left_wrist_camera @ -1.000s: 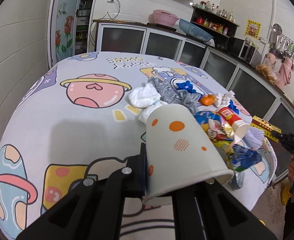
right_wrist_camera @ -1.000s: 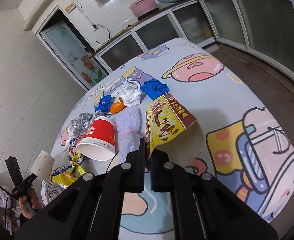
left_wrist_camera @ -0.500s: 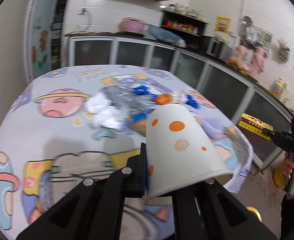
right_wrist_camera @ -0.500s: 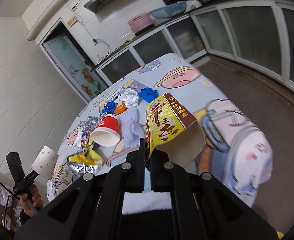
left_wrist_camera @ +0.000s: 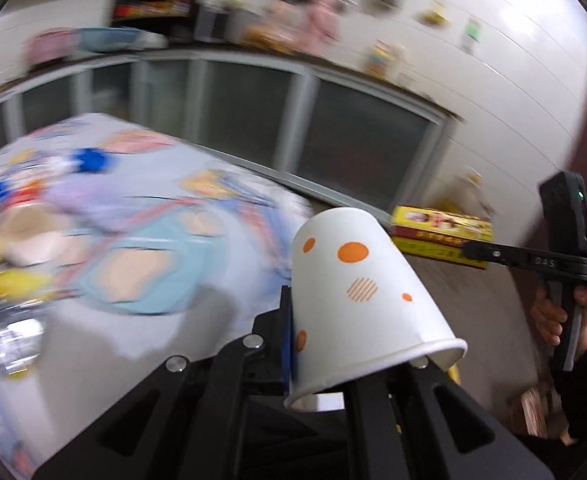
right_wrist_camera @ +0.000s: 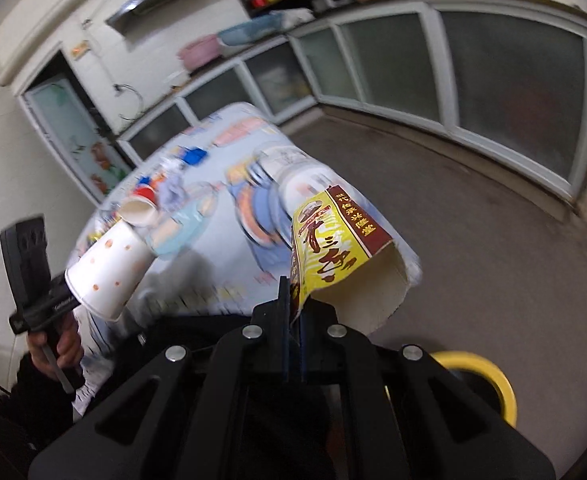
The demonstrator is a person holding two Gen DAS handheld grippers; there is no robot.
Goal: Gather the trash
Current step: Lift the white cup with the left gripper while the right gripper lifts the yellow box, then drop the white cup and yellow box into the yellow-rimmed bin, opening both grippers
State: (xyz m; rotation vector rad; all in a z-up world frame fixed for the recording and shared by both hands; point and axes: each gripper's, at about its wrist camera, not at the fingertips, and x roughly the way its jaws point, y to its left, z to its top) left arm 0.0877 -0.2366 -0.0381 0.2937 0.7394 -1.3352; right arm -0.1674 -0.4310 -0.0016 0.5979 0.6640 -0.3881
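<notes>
Left wrist view: the left claw (left_wrist_camera: 293,340) is closed tight on the wall of a white paper cup (left_wrist_camera: 357,292) with orange dots, the rim toward the camera at 5 o'clock. At 3 o'clock the right claw (left_wrist_camera: 473,250) pinches a yellow snack carton (left_wrist_camera: 437,232). In the right wrist view that claw is clamped on the carton's flattened edge, its open end at 3 o'clock. The worktop (right_wrist_camera: 221,216), blurred, lies at 10 o'clock with a red cup (right_wrist_camera: 139,206) lying on it; a yellow-rimmed bin (right_wrist_camera: 489,380) sits on the floor at 4 o'clock.
</notes>
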